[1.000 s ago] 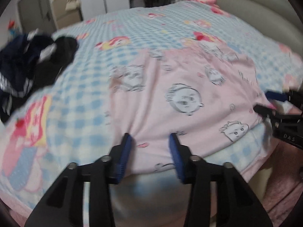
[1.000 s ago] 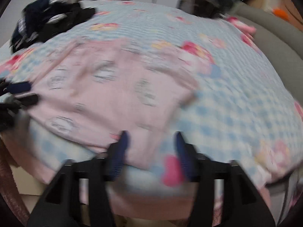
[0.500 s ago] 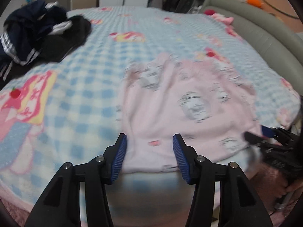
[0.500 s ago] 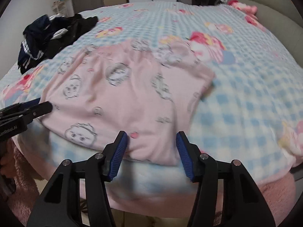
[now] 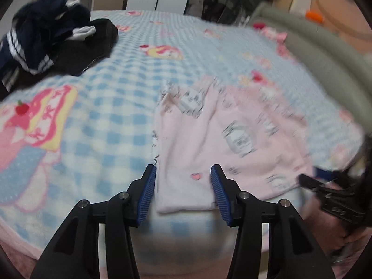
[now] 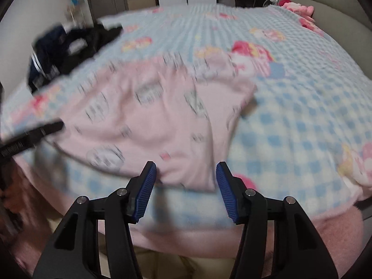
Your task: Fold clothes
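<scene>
- The pink garment (image 5: 232, 139) with printed cartoon faces lay spread on the bed (image 5: 111, 121), near its front edge, over the blue checked blanket.
- It looked mostly flat, with at least its left side seemingly turned in along a straight vertical edge; motion blur kept me from telling how many layers there were.
- The left gripper (image 5: 183, 186) stood with its fingers wide apart, straddling the garment's near left corner at the hem, holding nothing.
- The right gripper (image 6: 186, 183) likewise had its fingers spread wide around the near right corner of the hem, closed on nothing.
- A heap of dark clothes (image 5: 51, 39), navy with white stripes and a black zipped piece, sat unfolded at the far left of the bed, well apart from the pink garment.
- Judged from this, the pink piece was at most partly folded, not yet a compact stack, and the dark heap was left to do.
- The open fingers at the hem fitted either a grasp about to be made or cloth just let go; the pictures did not settle which.
</scene>
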Tool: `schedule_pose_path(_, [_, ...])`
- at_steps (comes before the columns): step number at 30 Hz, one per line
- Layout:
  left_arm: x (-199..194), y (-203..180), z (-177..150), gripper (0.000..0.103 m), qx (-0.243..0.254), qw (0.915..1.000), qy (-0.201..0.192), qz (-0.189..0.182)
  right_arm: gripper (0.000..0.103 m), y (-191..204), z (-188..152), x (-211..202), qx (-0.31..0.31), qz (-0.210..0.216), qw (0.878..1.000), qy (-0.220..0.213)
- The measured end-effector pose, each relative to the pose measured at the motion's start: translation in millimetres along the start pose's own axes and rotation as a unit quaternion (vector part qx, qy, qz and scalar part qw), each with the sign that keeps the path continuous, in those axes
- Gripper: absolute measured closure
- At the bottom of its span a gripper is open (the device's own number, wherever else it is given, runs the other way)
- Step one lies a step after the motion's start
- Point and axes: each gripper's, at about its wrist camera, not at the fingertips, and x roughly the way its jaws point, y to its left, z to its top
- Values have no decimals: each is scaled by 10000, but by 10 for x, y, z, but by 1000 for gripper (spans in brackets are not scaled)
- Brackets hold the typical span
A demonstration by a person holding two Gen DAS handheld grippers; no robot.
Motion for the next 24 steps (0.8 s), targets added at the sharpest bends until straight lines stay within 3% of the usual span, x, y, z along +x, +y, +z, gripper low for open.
schedule_pose_path(3, [-31,28,3,52,18,9999,-60,128,46,-205,-105,-31,373,15,9992,154])
schedule_pose_path(7, [-73,66,8,55,42,9994,-140,299,48,-350,-161,-199,611,47,9981,-9])
schedule_pose_path(11, [-119,-231,-24,55,423,9985,-248,-244,48,-330,-100,-240,784,737,9940,-217])
schedule_pose_path(15, [88,-558,-40,55,887,9954,10,-350,48,-161,-7,-149,565,762,9952,-244])
schedule_pose_path(18, [223,-635,-71,58,1266,9914,235,251,47,-6,-28,63,20,422,9990,172])
schedule_pose_path(19, [246,-589,-80,66,1310,9898,301,470,47,12,-71,57,-105,348,9992,191])
schedule_pose_path(21, [211,-430,-94,72,1248,9888,351,741,47,-1,-138,21,-213,221,9992,248])
schedule_pose_path(23, [125,-242,-93,68,1116,9865,316,1160,43,-96,-166,19,-71,89,9994,342])
schedule_pose_path(24, [77,-129,-90,55,1018,9846,283,1393,43,-146,-176,-2,43,57,9993,367])
